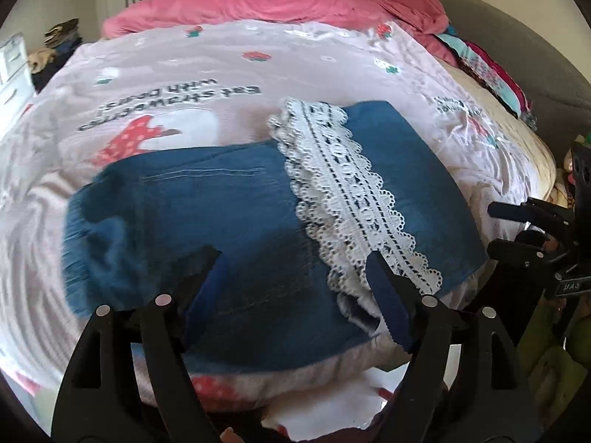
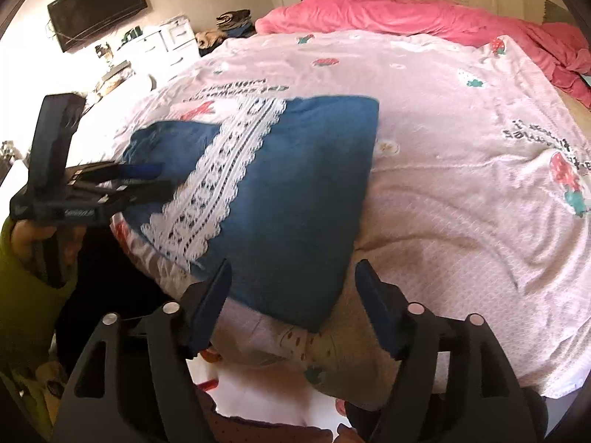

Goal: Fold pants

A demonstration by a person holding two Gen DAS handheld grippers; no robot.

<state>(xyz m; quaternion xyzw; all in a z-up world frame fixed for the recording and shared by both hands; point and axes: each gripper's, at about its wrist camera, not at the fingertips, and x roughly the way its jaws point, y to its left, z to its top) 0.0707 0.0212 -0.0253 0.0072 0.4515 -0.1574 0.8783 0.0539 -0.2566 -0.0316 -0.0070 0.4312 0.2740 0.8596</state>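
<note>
Left edge of the blue pants (image 1: 207, 221) smeared by motion blur; black printed lettering (image 2: 236, 92) on the bedsheet (image 2: 443, 184) illegible.

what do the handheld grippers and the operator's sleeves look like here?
Both the left gripper and right gripper are black plastic with cut-out arms, silver pivot pins and dark blue finger pads. The person wears an olive-green sleeve.
</note>
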